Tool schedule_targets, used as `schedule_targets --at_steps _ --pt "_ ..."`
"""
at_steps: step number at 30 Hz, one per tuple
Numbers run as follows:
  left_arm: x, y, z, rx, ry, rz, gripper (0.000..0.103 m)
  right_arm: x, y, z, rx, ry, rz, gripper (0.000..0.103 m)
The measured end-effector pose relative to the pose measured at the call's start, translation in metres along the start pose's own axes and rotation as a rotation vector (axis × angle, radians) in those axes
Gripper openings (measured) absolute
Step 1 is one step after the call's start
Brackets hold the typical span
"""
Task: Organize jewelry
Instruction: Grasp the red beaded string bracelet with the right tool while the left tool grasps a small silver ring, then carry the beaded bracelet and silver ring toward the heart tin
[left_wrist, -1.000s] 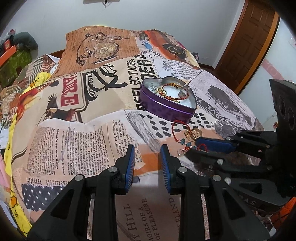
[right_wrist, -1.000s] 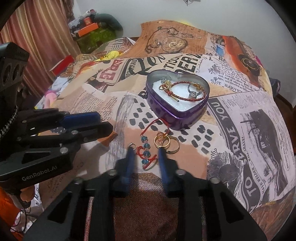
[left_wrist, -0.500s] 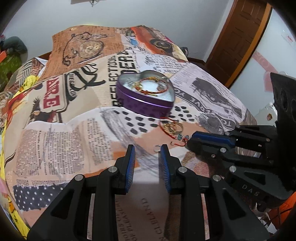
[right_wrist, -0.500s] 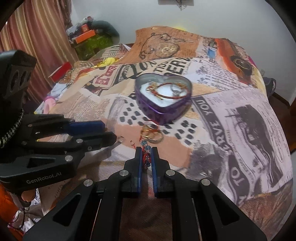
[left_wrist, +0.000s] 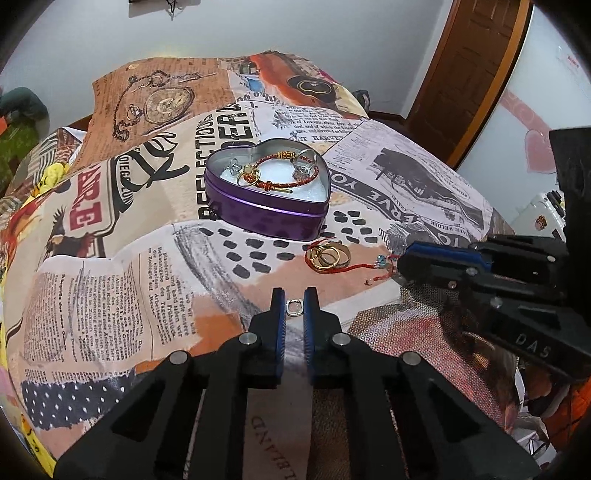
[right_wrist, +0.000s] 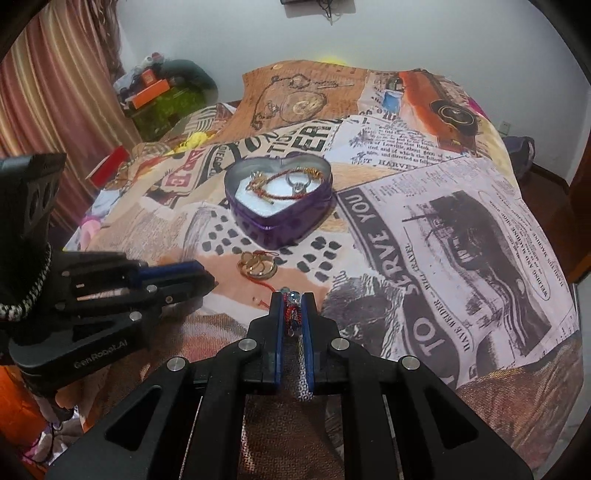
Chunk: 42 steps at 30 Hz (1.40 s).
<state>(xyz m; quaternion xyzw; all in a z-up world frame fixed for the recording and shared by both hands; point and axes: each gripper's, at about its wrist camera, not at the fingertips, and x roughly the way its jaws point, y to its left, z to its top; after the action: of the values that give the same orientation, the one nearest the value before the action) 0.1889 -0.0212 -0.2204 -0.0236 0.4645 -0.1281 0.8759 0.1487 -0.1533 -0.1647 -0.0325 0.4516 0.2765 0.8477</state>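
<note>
Between my left gripper's (left_wrist: 294, 308) blue pads sits a small silver ring (left_wrist: 293, 307), clasped with its opening facing the camera. My right gripper (right_wrist: 291, 314) is nearly closed, pinching the beaded end of a red cord bracelet (right_wrist: 291, 314); its cord runs from the fingertips away toward the gold rings (left_wrist: 328, 256) lying just beyond on the printed bedspread (left_wrist: 110, 288). Farther back stands the purple heart-shaped tin (left_wrist: 267, 192), open, holding another red bracelet and rings.

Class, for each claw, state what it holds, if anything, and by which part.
Right claw grips the red cord bracelet by its blue-beaded end. Left claw straddles a small silver ring; contact unclear.
</note>
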Motion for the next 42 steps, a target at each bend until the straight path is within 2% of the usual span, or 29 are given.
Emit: schedule_targets --at_steps 26,35,42 --pt "-0.059 0.014 0.024 -0.02 -0.17 0.046 0.008 -0.057 0.016 0.044 -0.019 -0.207 -0.03 0.008" --pt "-0.064 0.02 0.041 -0.021 -0.219 0.048 0.008 -0.057 0.021 0.063 -0.039 -0.246 -0.029 0.008" --pt "-0.055 0.027 0.053 -0.028 -0.224 0.052 0.008 -0.039 0.018 0.075 -0.034 -0.236 -0.014 0.008"
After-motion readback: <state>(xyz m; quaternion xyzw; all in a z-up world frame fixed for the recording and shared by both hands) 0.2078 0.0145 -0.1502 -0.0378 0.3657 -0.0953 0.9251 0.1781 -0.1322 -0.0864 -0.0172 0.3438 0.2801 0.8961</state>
